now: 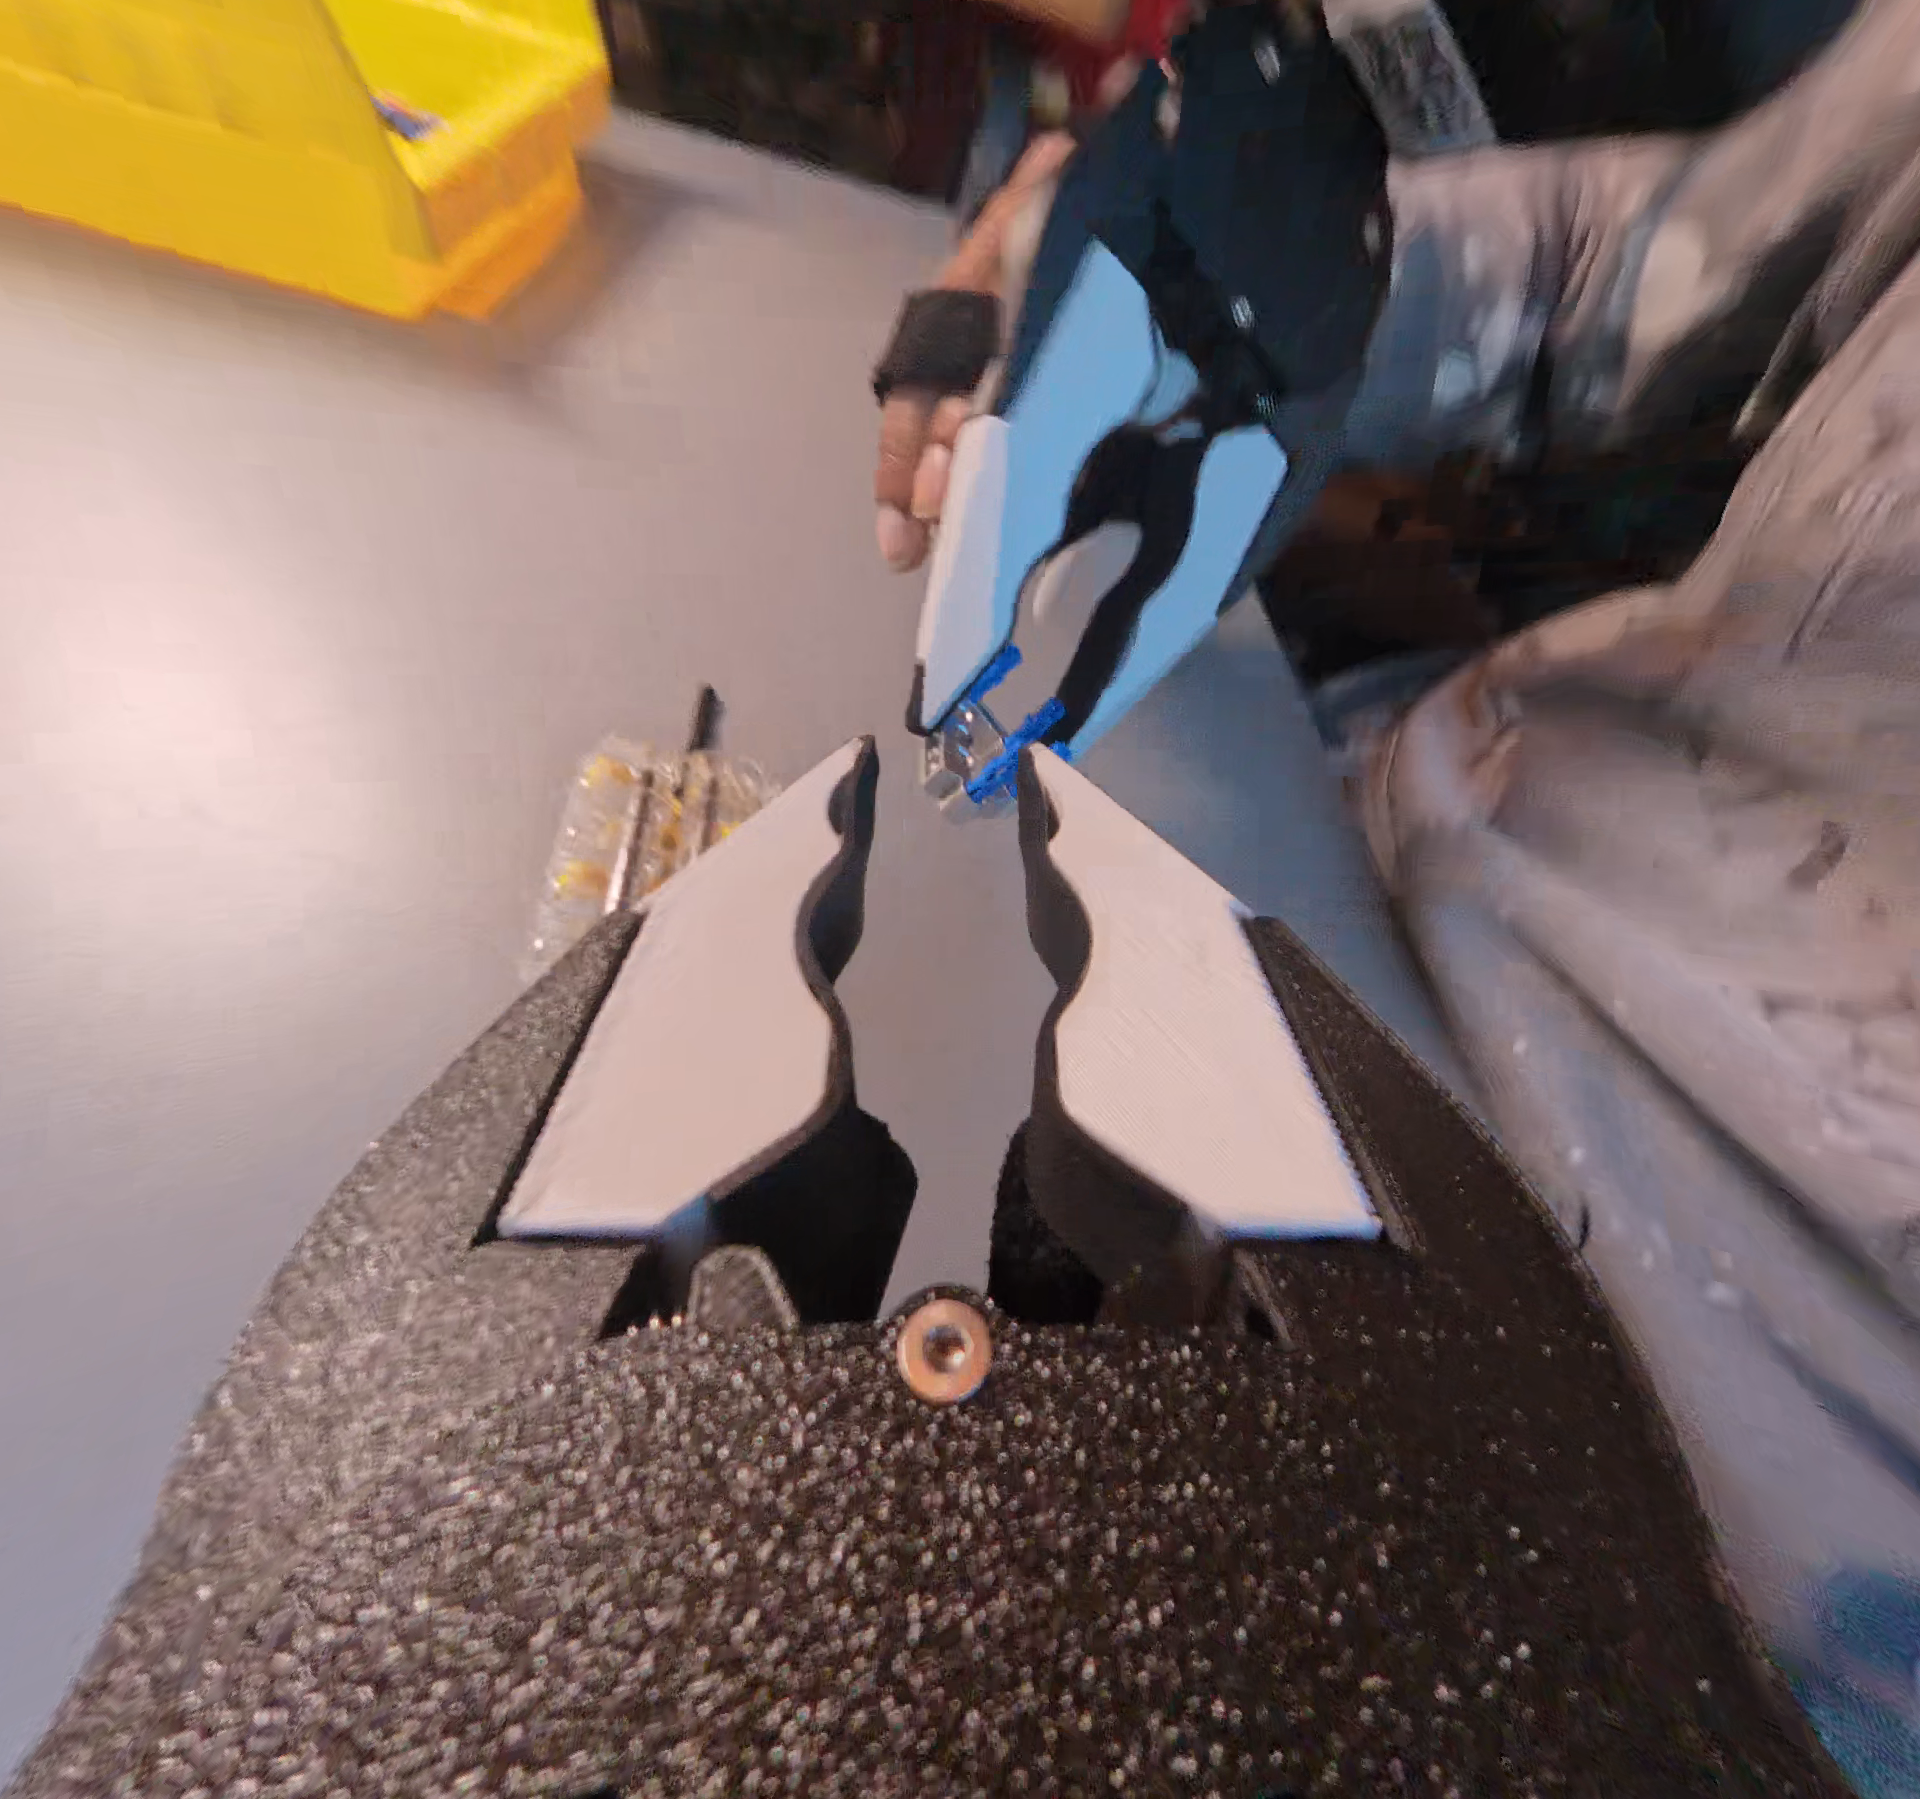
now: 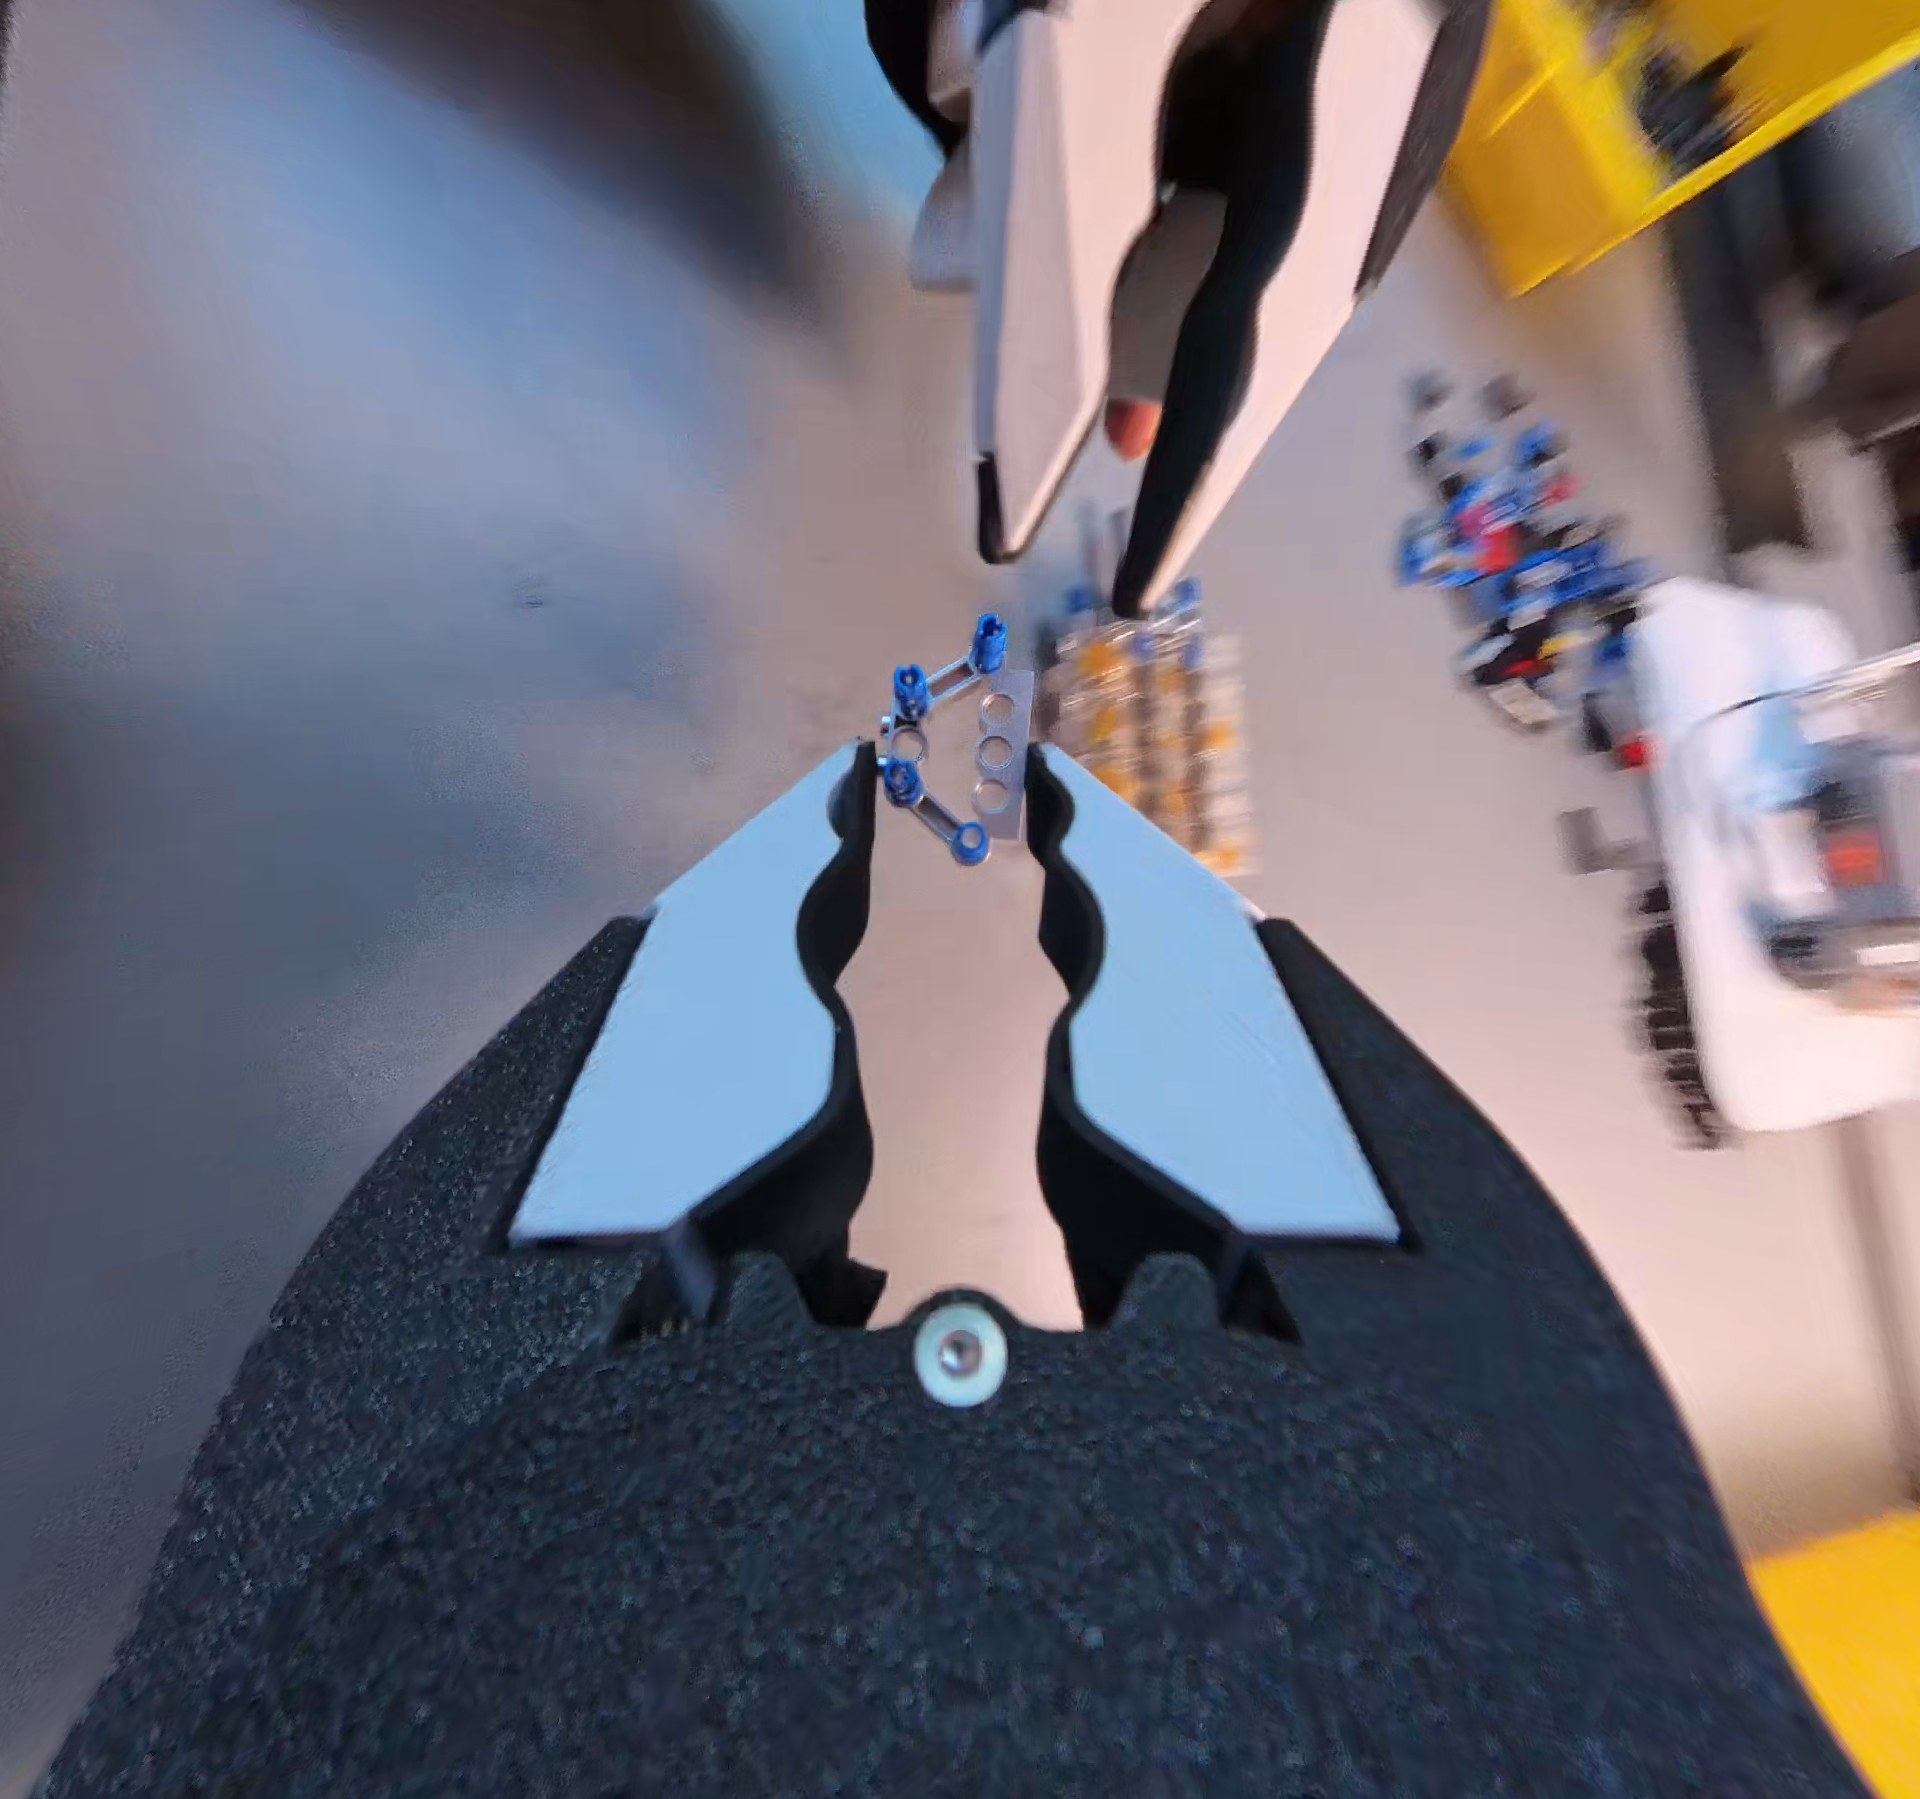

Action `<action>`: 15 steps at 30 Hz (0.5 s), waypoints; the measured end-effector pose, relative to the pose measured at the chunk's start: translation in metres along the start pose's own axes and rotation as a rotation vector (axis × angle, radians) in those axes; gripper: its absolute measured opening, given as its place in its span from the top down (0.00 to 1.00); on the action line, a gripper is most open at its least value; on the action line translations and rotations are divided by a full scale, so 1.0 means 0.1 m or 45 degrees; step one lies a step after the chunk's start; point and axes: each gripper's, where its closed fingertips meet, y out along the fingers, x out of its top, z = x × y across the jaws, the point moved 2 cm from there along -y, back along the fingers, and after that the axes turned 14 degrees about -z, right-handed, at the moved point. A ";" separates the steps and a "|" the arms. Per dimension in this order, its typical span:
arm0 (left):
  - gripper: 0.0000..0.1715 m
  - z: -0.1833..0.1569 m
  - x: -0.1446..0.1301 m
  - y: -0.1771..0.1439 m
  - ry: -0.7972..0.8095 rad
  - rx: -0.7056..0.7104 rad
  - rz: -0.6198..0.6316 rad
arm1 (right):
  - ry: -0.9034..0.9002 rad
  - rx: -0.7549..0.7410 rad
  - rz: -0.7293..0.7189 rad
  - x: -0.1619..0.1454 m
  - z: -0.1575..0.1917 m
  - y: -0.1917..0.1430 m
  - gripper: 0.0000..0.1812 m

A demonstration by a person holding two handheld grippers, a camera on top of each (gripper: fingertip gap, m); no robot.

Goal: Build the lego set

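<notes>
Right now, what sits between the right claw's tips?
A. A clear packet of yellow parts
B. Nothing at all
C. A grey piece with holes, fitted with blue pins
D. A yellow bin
C: in the right wrist view the grey holed piece with blue pins spans the gap of the right claw, while the clear packet lies beyond on the table and the yellow bin stands far off.

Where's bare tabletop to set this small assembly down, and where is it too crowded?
Free: the grey tabletop between the yellow bin and the clear bag of parts, and the wide bare stretch on the view's left of the grey and blue assembly. Crowded: the bag, the pile of blue and black parts and the white tray.
</notes>
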 end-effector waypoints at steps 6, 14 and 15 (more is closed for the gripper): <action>0.83 0.11 0.42 -0.10 -0.445 -0.043 -0.424 | -0.715 -0.240 -0.042 0.41 -0.41 -0.12 0.85; 0.96 0.17 0.35 -0.09 -0.259 0.068 -0.344 | -0.990 -0.226 -0.046 0.48 -0.55 0.01 0.85; 0.96 0.20 0.35 -0.10 -0.215 0.105 -0.336 | -0.945 -0.230 -0.066 0.47 -0.58 0.02 0.85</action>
